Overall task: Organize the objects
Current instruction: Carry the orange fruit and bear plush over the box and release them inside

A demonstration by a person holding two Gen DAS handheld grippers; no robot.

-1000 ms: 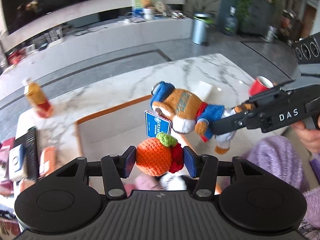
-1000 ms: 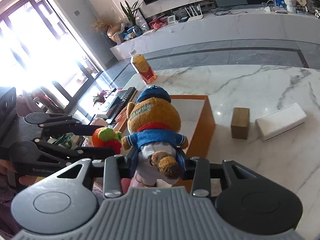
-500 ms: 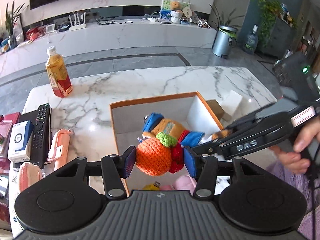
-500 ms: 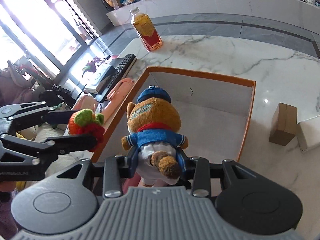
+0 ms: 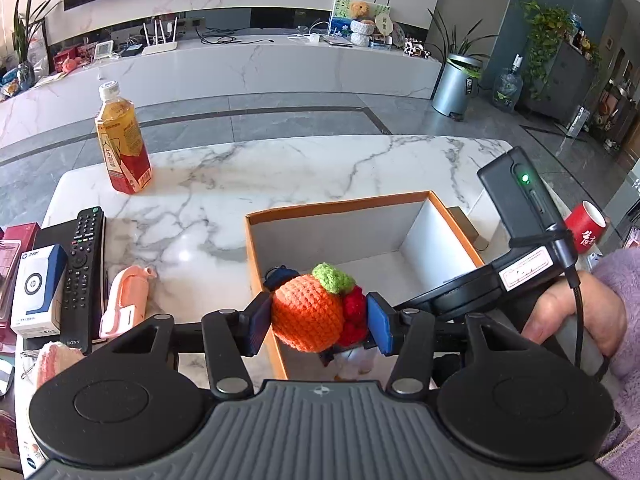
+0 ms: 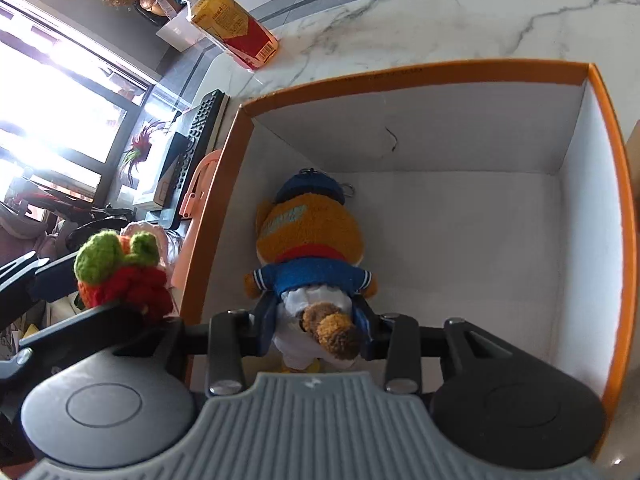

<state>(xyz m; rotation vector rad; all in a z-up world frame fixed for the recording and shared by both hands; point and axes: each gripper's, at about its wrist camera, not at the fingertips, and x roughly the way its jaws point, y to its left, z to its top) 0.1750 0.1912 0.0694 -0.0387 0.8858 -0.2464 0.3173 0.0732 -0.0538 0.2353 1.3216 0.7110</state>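
My left gripper (image 5: 318, 326) is shut on an orange crochet fruit (image 5: 308, 312) with a green top and red part, held over the near left rim of an orange-edged white box (image 5: 340, 206). My right gripper (image 6: 318, 330) is shut on a plush bear (image 6: 310, 236) in a blue cap and jacket, holding it by the legs with its head low inside the box (image 6: 400, 76), near the left wall. The crochet fruit (image 6: 120, 268) also shows at the left of the right wrist view, outside the box.
On the marble table (image 5: 280, 168) stand a tea bottle (image 5: 120, 140), a black remote (image 5: 82, 272), a pink case (image 5: 126, 300) and a white box (image 5: 36, 288) at left. A red cup (image 5: 586, 226) is at far right.
Both grippers moved forward and down toward the box. The bear went from above the rim down into the box. The fruit stays gripped, now over the box's near left edge.
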